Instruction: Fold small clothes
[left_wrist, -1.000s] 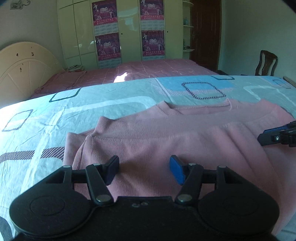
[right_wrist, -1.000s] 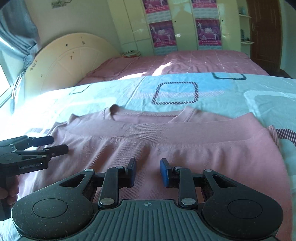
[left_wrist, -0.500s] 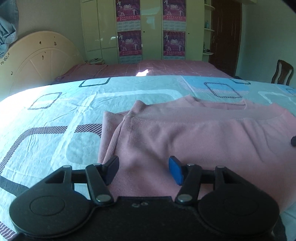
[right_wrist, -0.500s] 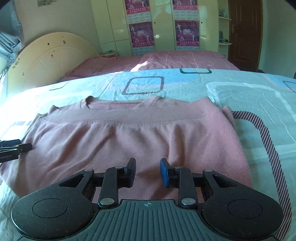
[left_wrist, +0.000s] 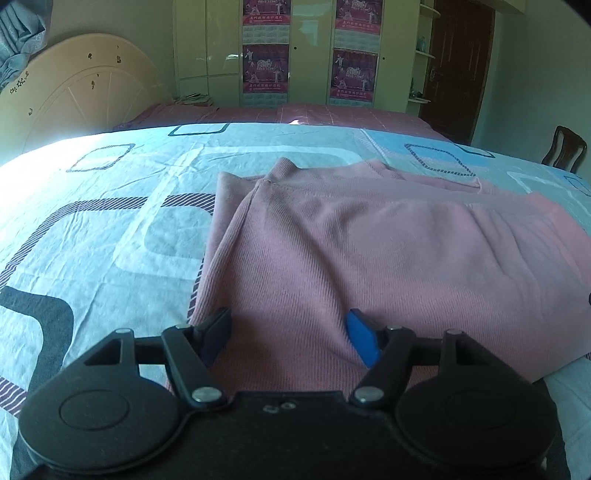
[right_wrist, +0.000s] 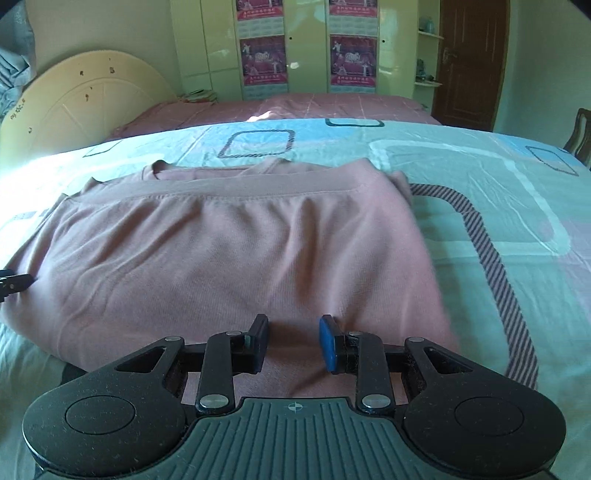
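A pink sweater (left_wrist: 369, 258) lies folded on the patterned bedsheet (left_wrist: 110, 221), its hem band turned up toward the collar. It also shows in the right wrist view (right_wrist: 221, 251). My left gripper (left_wrist: 290, 338) is open and empty, just above the sweater's near left part. My right gripper (right_wrist: 293, 341) is open and empty over the sweater's near right part. The left gripper's tip (right_wrist: 13, 282) peeks in at the left edge of the right wrist view.
The bedsheet (right_wrist: 498, 221) spreads wide on both sides of the sweater. A second bed with a pink cover (right_wrist: 295, 107), a cream headboard (left_wrist: 74, 96), wardrobes with posters (left_wrist: 266, 66), a dark door (right_wrist: 469, 59) and a wooden chair (left_wrist: 565, 147) stand behind.
Both grippers have drawn apart, the left toward the sweater's left side and the right toward its right side. Both stayed open. The sweater has not moved.
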